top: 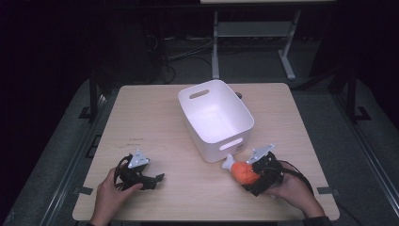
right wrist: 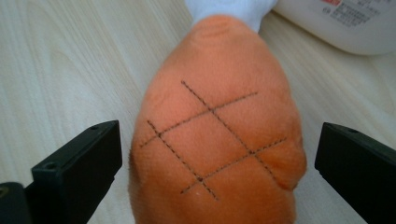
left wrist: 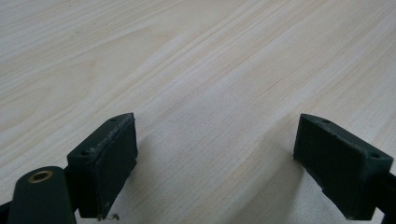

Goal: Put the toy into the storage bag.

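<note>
lying on the desk [top: 155, 127] near the white bin [top: 215, 117], the orange plush drumstick [right wrist: 217, 135] sits between the wide jaws of the right tool [top: 258, 173], not touched by them. its white end points to the bin. the left tool [top: 149, 179] rests on bare wood, jaws wide and holding nothing.
</note>
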### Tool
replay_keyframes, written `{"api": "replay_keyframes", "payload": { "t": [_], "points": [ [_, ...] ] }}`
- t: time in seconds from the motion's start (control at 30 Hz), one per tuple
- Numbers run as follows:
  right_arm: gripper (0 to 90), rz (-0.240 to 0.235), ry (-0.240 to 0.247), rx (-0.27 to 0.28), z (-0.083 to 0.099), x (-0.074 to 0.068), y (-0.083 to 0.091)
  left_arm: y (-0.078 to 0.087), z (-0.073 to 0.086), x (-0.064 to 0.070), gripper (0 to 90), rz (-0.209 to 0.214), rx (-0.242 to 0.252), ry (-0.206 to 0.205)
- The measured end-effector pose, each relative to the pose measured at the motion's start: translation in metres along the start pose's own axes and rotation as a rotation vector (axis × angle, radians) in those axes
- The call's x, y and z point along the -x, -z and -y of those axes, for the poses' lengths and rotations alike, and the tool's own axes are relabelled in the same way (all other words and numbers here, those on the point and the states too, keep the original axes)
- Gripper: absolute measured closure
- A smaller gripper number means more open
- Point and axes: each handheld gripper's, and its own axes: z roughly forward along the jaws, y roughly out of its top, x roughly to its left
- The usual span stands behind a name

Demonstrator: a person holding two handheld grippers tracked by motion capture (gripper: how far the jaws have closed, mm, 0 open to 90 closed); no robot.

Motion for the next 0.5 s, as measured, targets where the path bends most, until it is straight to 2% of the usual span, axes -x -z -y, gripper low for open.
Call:
{"api": "replay_keyframes", "payload": {
  "t": [0.27, 0.5],
  "points": [
    [0.6, 0.006, -0.002, -0.028, 0.0053, 0.0025, -0.0083, 0.0, 0.0, 0.0, 12.6, 0.0, 0.0, 0.0],
    [15.9, -0.03, 0.002, -0.022, 0.0057, 0.0022, -0.0054, 0.0, 0.0, 0.0, 12.6, 0.0, 0.0, 0.0]
  ]
}}
